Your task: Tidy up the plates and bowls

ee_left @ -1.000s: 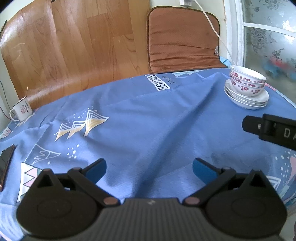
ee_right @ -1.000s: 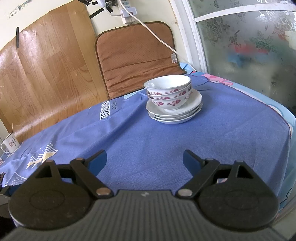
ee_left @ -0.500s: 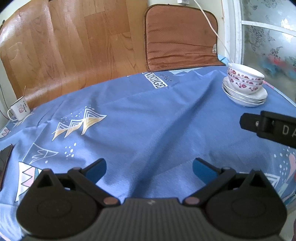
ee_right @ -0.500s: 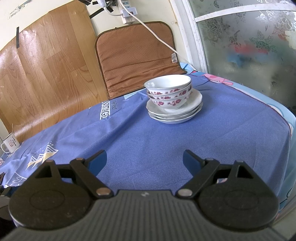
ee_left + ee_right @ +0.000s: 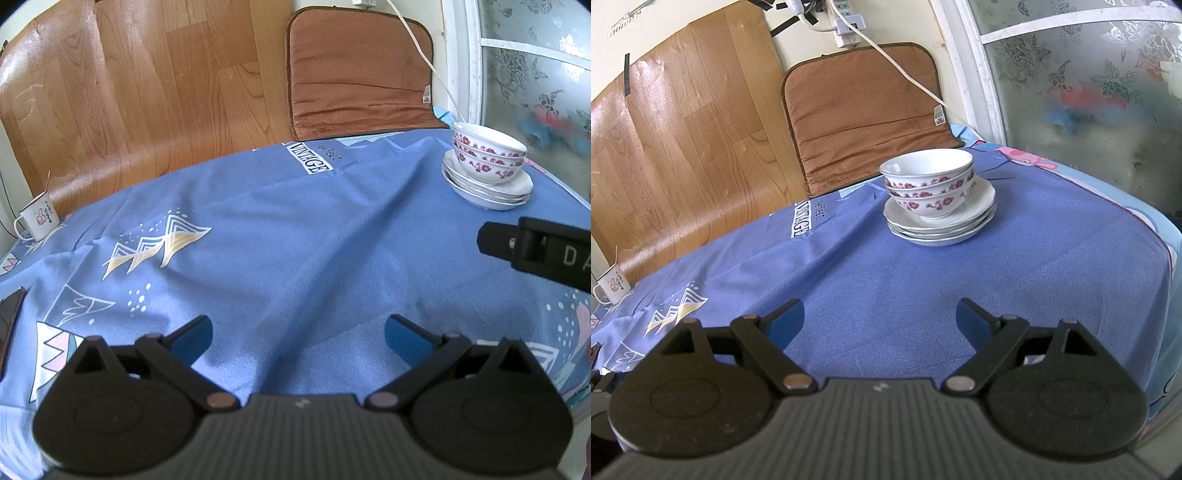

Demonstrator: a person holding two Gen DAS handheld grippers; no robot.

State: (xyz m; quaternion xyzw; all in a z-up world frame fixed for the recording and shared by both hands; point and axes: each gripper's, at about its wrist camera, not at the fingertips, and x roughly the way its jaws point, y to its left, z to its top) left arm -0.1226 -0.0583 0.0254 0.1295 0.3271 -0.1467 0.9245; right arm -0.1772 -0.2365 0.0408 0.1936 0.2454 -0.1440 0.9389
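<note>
Right wrist view | right claw hovering, jaws apart, gripping nothing | bowls sitting nested on plates at 12 o'clock on counter | left claw likewise spread, empty | risk: nudging could be toppling the tall stack.

The bowls and plates look like glossy glazed china. The tablecloth is matt woven cloth. The wood-grain sheet shines.
</note>
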